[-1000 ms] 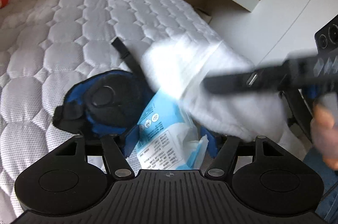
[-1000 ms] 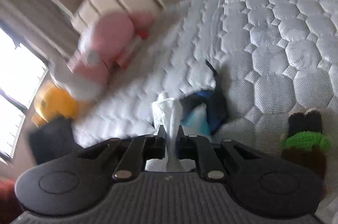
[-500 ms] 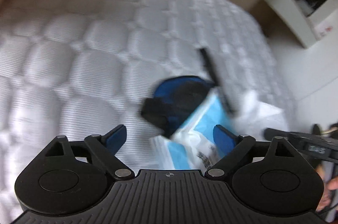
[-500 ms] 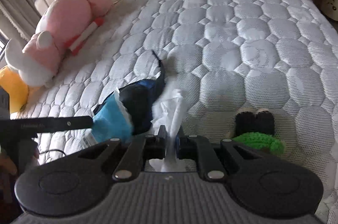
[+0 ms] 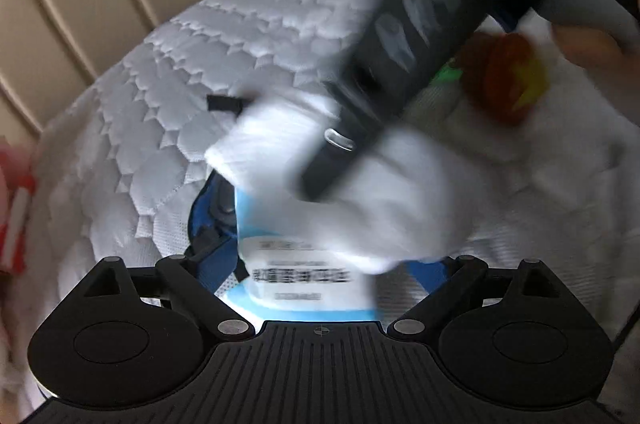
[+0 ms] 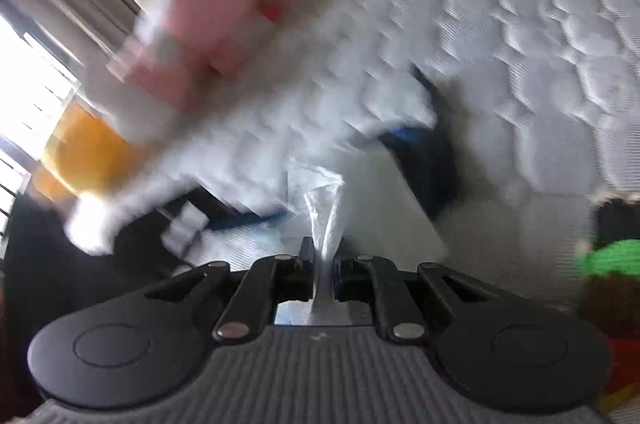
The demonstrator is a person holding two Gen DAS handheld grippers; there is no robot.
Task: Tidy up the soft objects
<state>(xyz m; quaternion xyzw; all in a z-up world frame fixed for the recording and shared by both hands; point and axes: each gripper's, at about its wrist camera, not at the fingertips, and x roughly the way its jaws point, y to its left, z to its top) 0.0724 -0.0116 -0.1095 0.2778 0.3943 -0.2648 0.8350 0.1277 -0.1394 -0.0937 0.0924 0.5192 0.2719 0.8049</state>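
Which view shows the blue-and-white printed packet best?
Left wrist. The packet lies between the open fingers of the left gripper, its blurred label facing the camera, partly under the white cloth. Right wrist shows only a blurred pale-blue patch beside the right gripper, shut on the cloth.

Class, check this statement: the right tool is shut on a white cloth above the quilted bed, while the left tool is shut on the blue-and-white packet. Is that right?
Not quite. The left wrist view shows the left tool open, its fingers spread either side of the blue-and-white packet. The right tool is indeed shut on the white cloth above the quilted bed.
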